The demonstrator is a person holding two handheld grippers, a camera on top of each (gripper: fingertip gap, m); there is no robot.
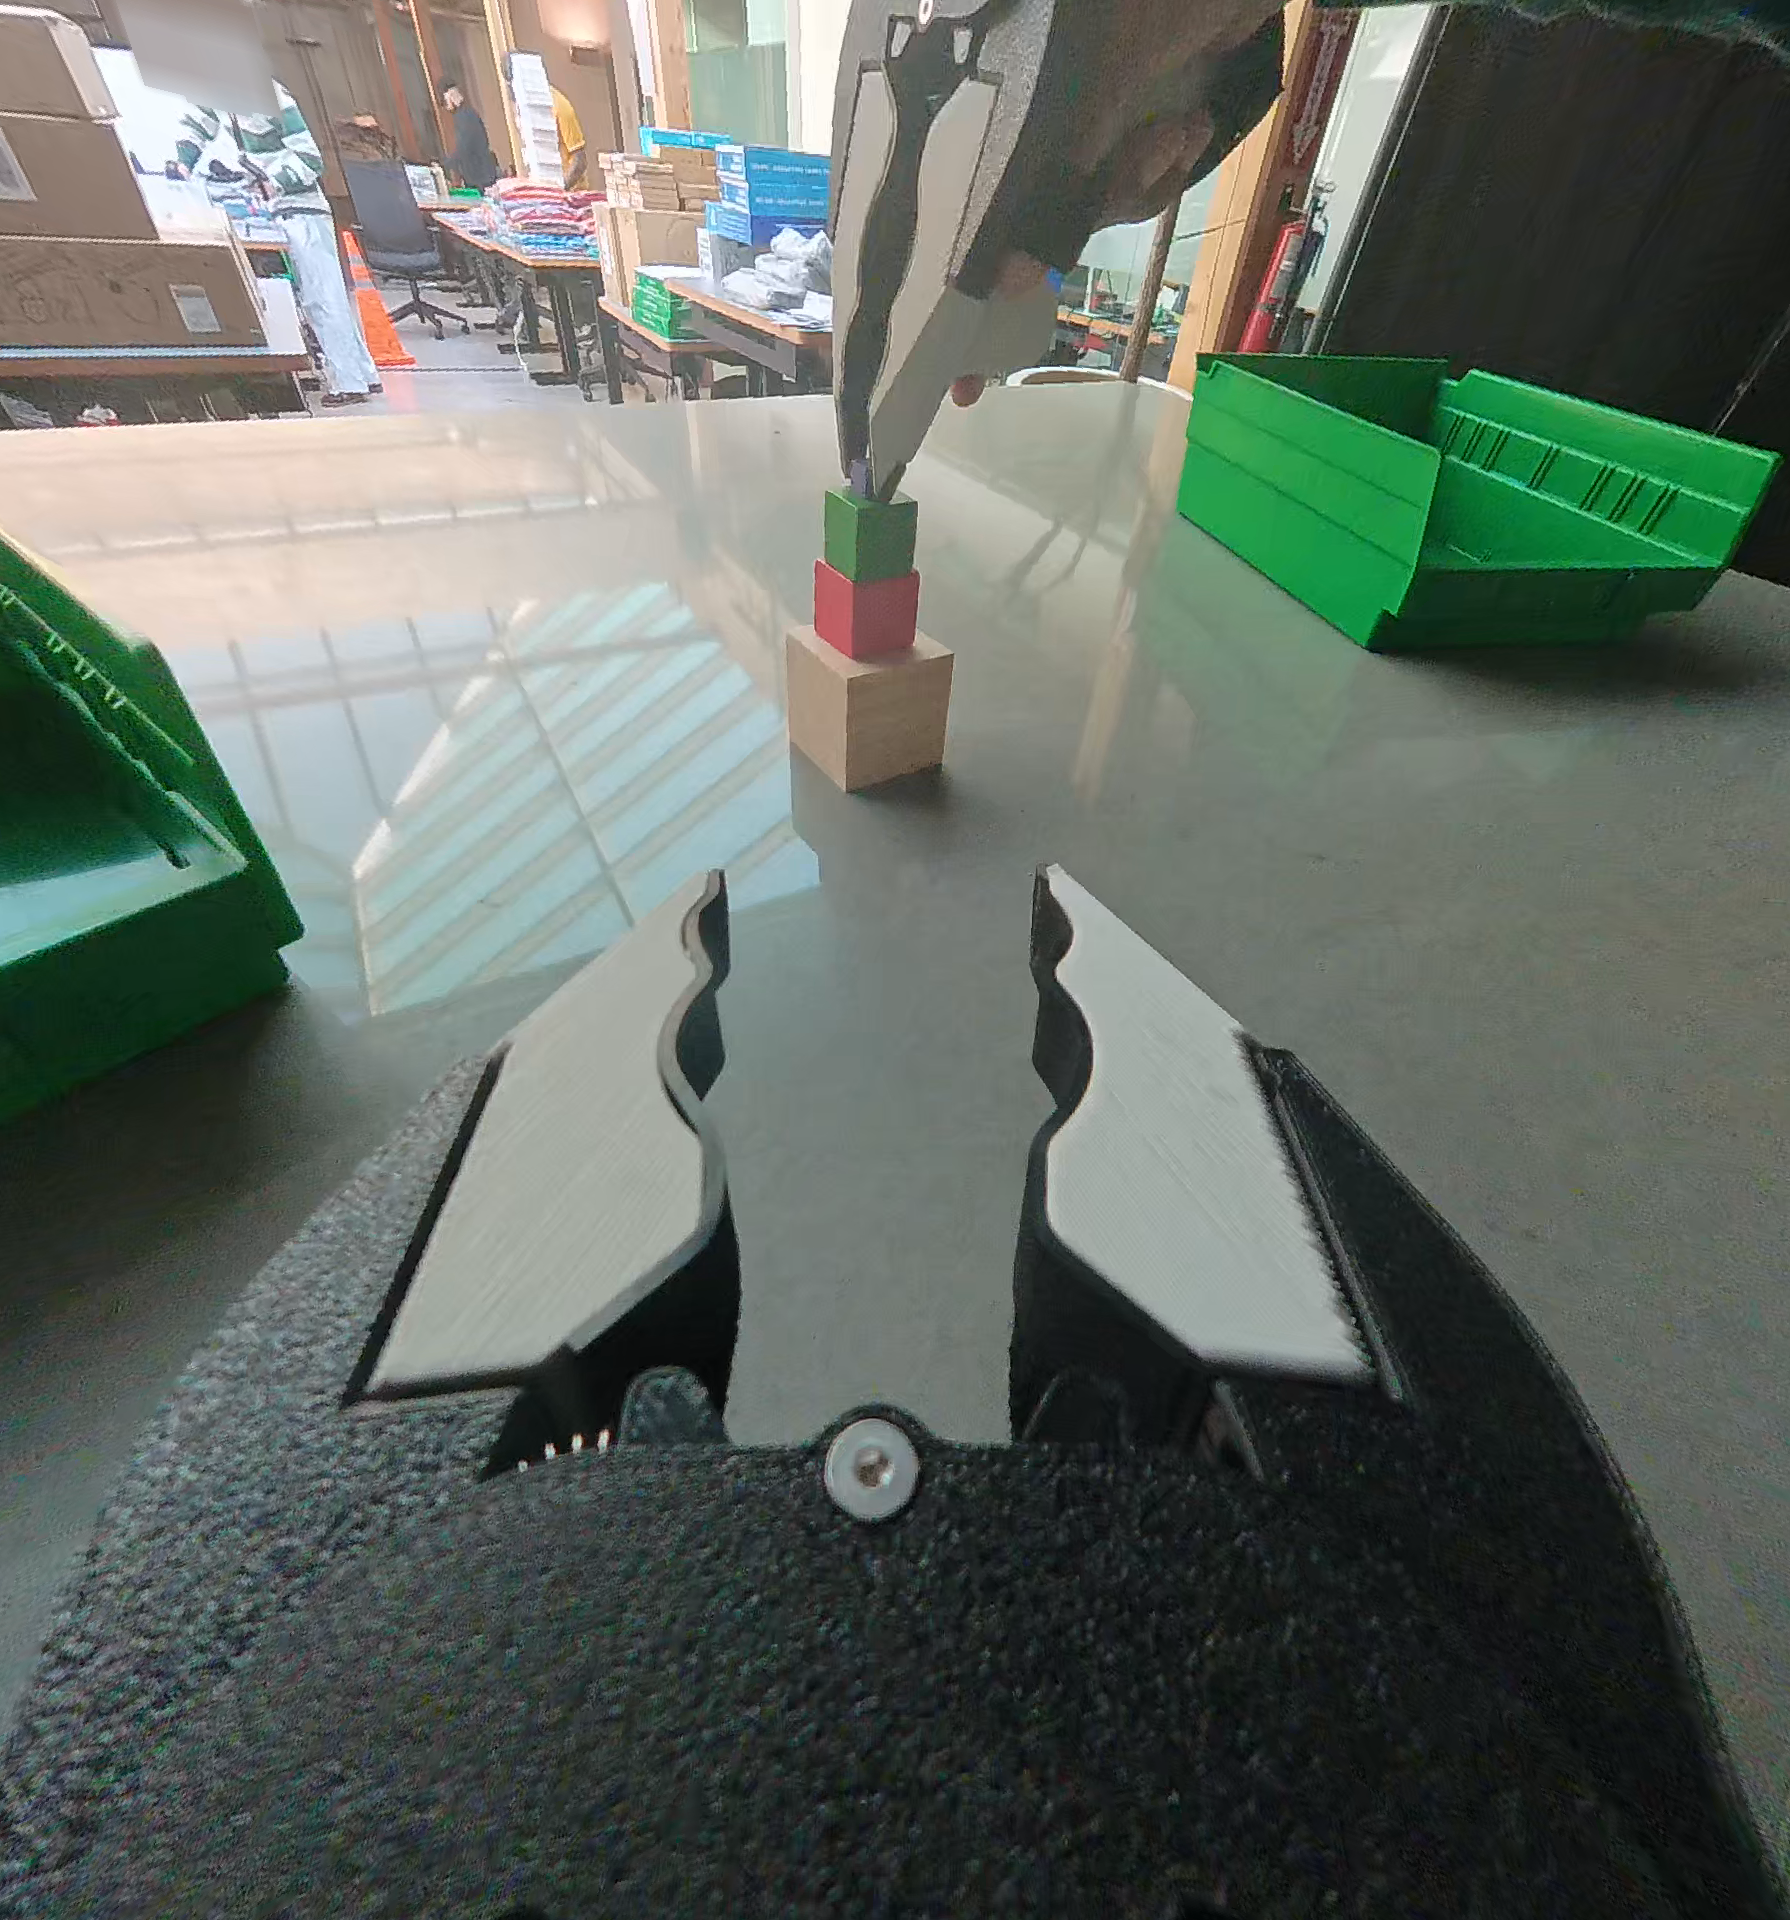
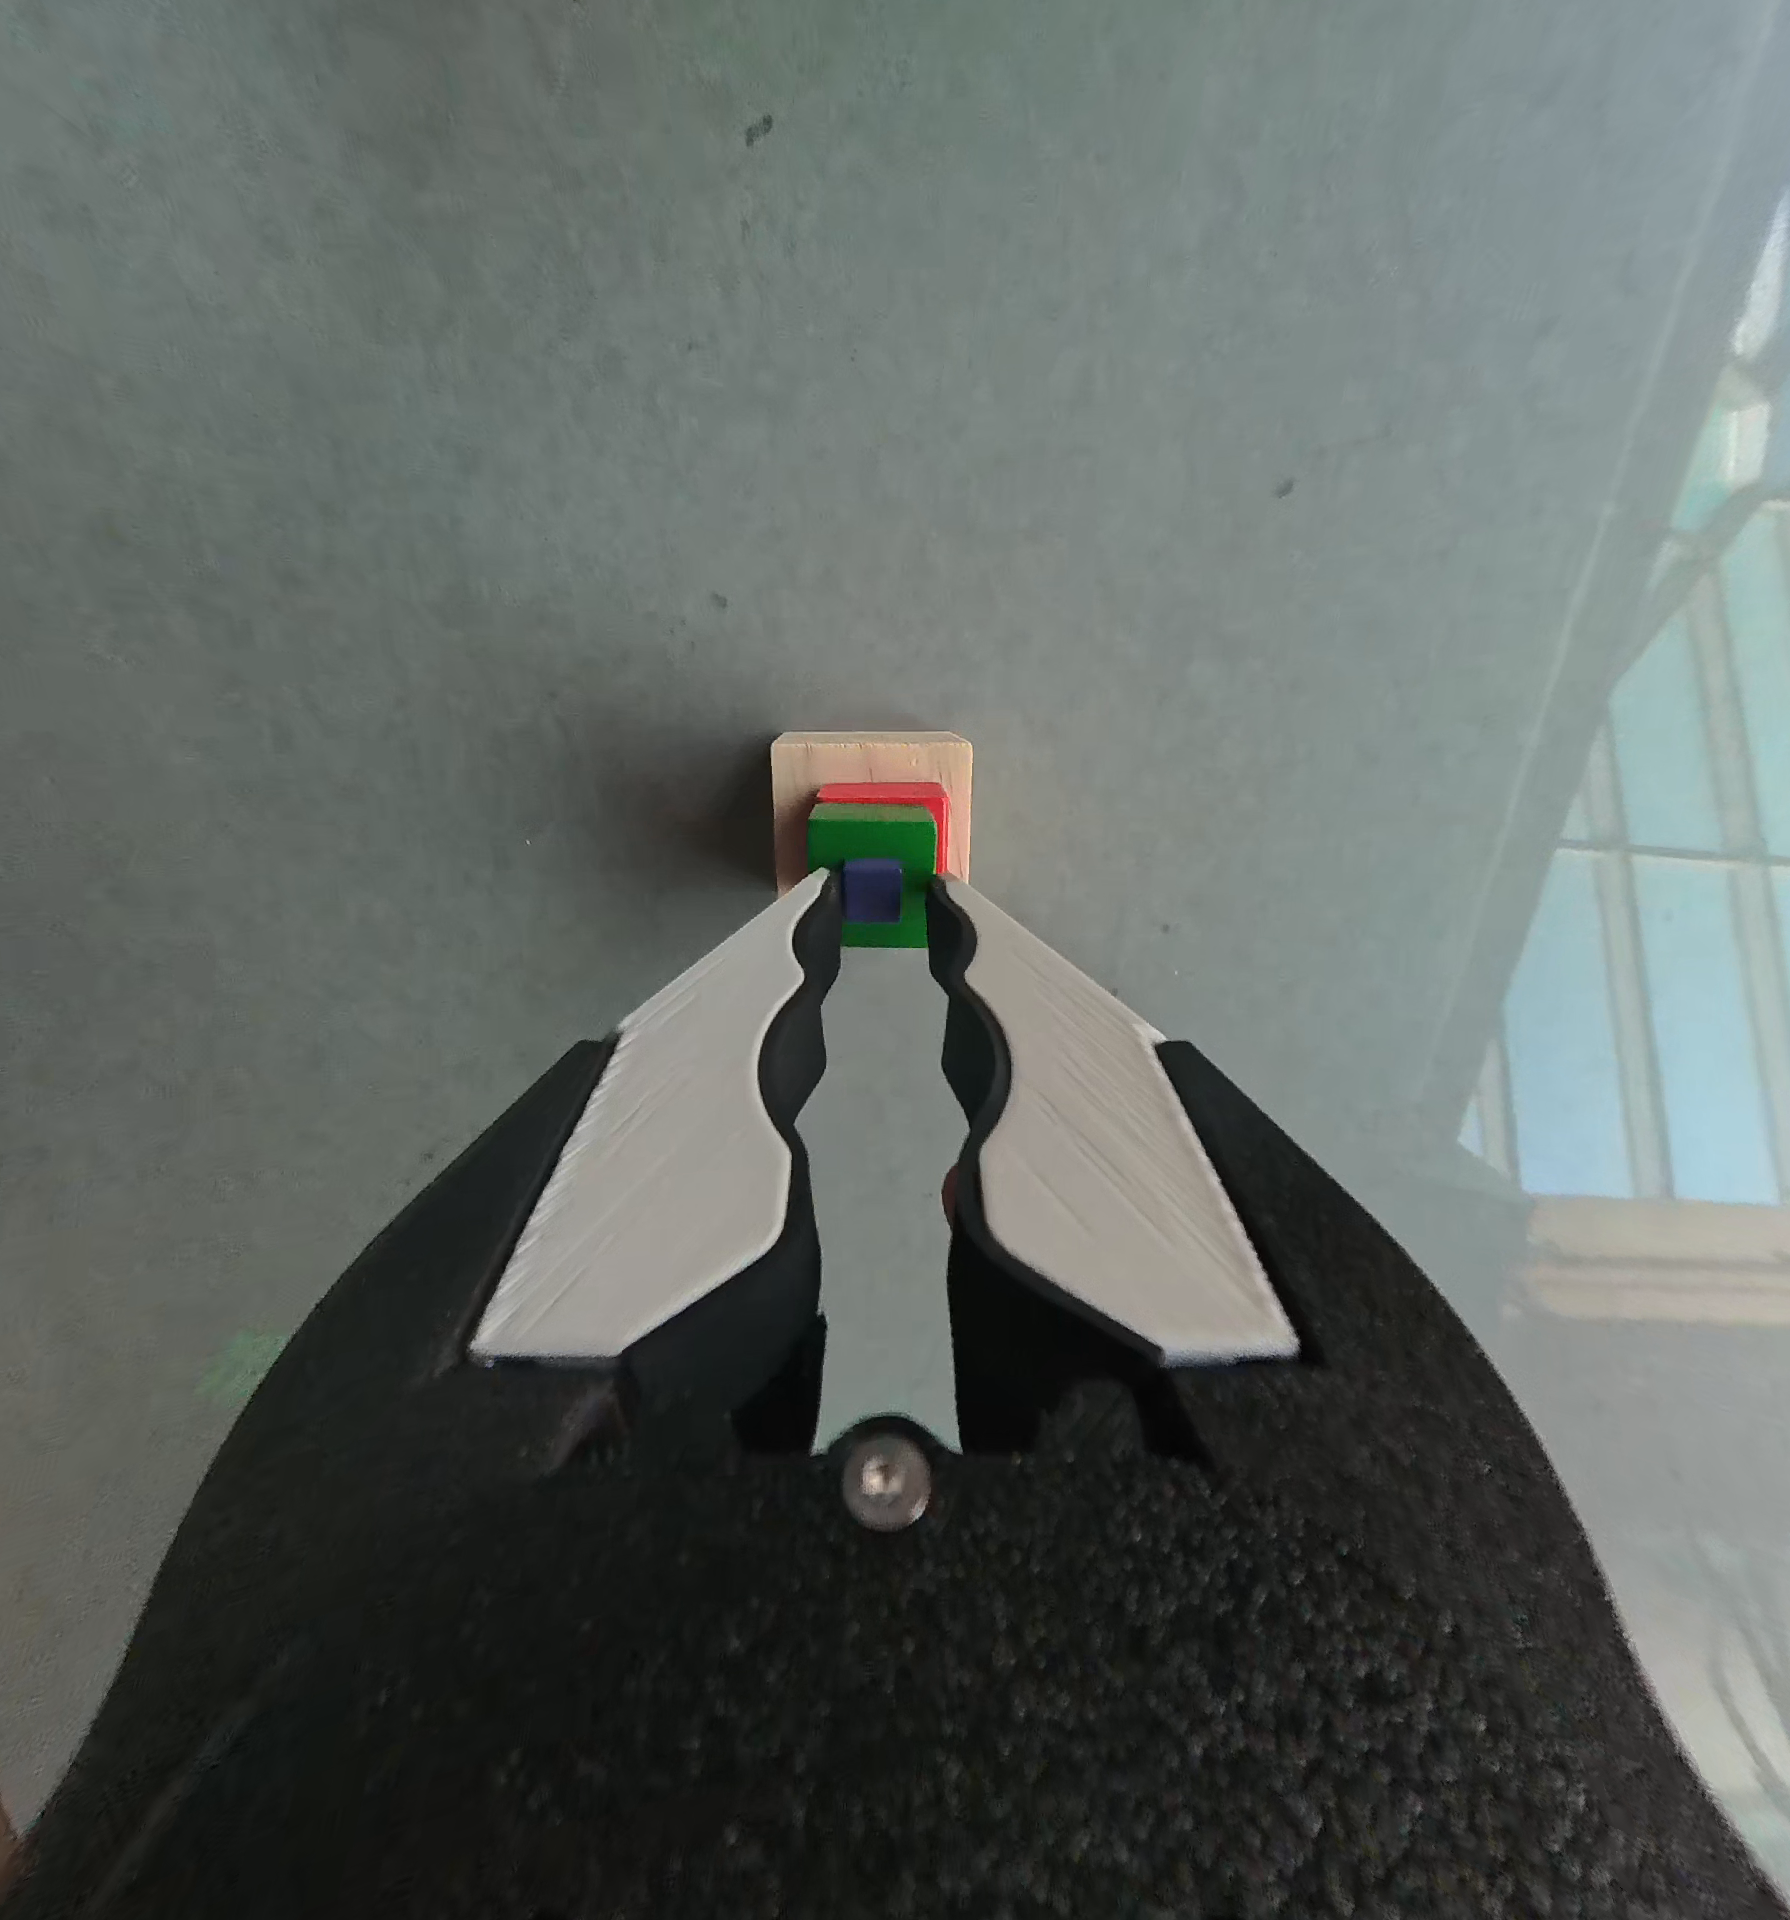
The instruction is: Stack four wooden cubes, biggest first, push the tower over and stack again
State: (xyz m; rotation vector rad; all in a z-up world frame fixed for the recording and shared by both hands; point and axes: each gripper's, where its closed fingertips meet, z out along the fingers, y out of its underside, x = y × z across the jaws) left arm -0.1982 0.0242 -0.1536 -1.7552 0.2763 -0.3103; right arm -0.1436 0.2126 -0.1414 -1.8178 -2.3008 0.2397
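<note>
At the left edge of the smooth grey table (image 1: 1390,883) lies a green plastic storage bin (image 1: 91,883), tipped so its open side faces inward. The left gripper (image 1: 875,914) hovers low over the near part of the table, its white fingers spread wide and holding nothing, aimed at a tower near the table's middle. That tower narrows upward, each piece resting on a broader one, which looks steady: a large plain wooden cube (image 1: 868,707) at the bottom, a red cube (image 1: 866,613) on it, then a green cube (image 1: 870,535), and a tiny dark blue cube (image 2: 867,888) on top. The right gripper (image 2: 878,888) comes straight down from above, its tips bracketing the blue cube; the left tip touches it, while a gap shows at the right, so it is parted, not clamped. Toward the far right corner sits a second green plastic bin (image 1: 1442,509).
</note>
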